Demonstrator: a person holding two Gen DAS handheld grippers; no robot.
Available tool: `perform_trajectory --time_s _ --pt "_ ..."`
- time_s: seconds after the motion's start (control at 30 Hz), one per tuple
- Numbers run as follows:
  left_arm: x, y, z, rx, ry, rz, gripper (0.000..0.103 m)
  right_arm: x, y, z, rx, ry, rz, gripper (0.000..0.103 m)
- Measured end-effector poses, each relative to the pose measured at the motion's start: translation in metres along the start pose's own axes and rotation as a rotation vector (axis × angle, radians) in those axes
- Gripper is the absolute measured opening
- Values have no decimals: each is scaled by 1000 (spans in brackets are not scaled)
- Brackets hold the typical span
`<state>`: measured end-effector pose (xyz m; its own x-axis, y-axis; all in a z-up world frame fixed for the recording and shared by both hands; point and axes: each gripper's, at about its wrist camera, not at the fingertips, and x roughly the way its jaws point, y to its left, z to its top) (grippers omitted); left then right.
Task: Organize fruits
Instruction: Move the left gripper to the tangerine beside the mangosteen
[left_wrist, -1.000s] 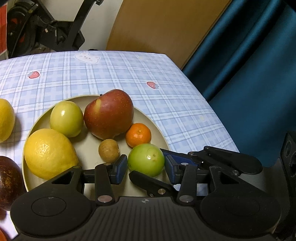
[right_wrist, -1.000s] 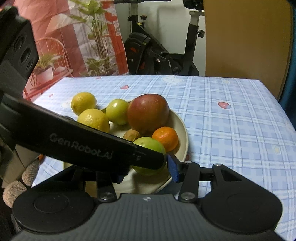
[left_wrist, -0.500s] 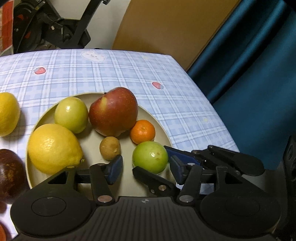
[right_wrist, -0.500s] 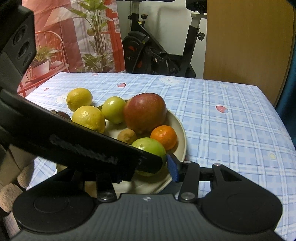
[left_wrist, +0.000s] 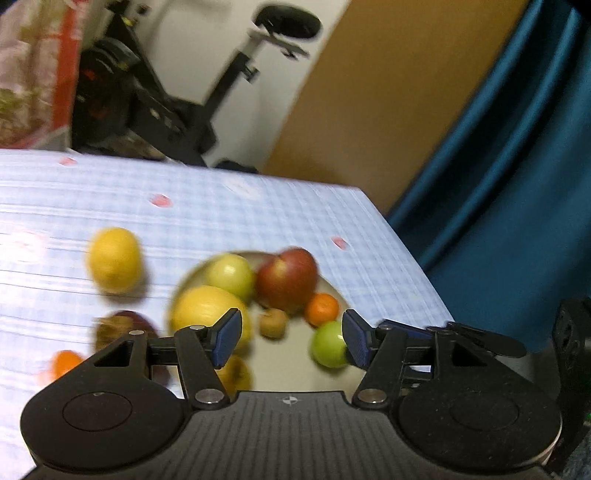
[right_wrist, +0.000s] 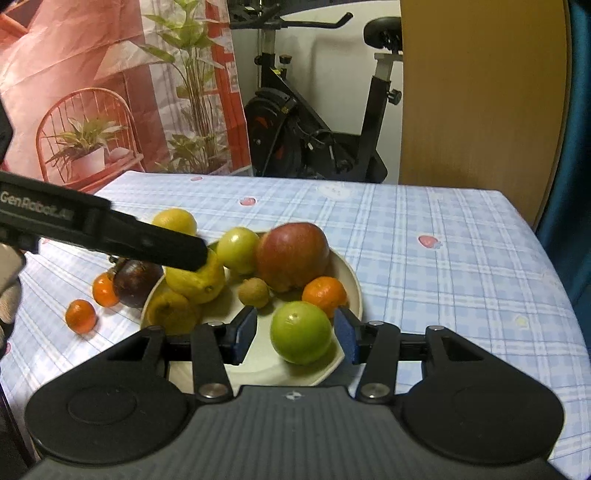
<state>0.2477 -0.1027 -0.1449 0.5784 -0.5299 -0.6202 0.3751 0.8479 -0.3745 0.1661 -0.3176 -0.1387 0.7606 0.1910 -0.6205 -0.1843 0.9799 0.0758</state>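
Green fruit (right_wrist: 301, 331) sat loose between my right tongs (right_wrist: 295, 334), on the plate (right_wrist: 352, 284). My left tongs (left_wrist: 290, 341) were opening, empty.

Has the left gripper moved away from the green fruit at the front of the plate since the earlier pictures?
Yes. The left gripper has pulled back and up from the plate; its jaws are opening, and the green fruit lies free on the plate.

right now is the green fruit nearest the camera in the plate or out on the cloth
In the plate. The right wrist view shows the green fruit resting on the plate at its near edge, beside the small orange.
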Motion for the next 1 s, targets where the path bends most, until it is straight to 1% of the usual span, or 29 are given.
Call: perform_trajectory --time_s 0.03,0.07,0.13,0.17,0.27,0.37,0.5,0.57,0.67,0.87,0.93,1.0 --pt "-9 3 -2 9 -33 26 63 -2 2 1 -1 -5 2 50" --pt "-19 5 -4 31 -79 71 63 -4 4 3 -2 -10 4 50" --pt "-34 10 -10 54 -135 164 64 -7 10 5 -6 -20 9 50" --pt "-40 13 -11 52 -151 188 64 -9 13 6 -9 -24 11 50" --pt "-59 27 -14 36 -187 228 64 -11 24 9 -18 -33 24 50" --pt "-73 37 -11 31 -199 276 69 -13 37 12 -31 -40 35 50" --pt "-88 49 -7 22 -206 308 69 -10 53 16 -41 -46 53 50" --pt "-95 55 -5 20 -225 338 69 -9 62 18 -44 -49 61 50" --pt "-106 61 -4 16 -247 360 69 -5 76 20 -41 -53 76 50" --pt "-118 68 -7 11 -259 377 69 6 102 26 -69 -35 101 50" --pt "-119 73 -9 4 -251 376 69 10 110 29 -84 -30 107 50" --pt "-119 76 -13 -3 -234 359 69 13 117 30 -92 -28 112 50"
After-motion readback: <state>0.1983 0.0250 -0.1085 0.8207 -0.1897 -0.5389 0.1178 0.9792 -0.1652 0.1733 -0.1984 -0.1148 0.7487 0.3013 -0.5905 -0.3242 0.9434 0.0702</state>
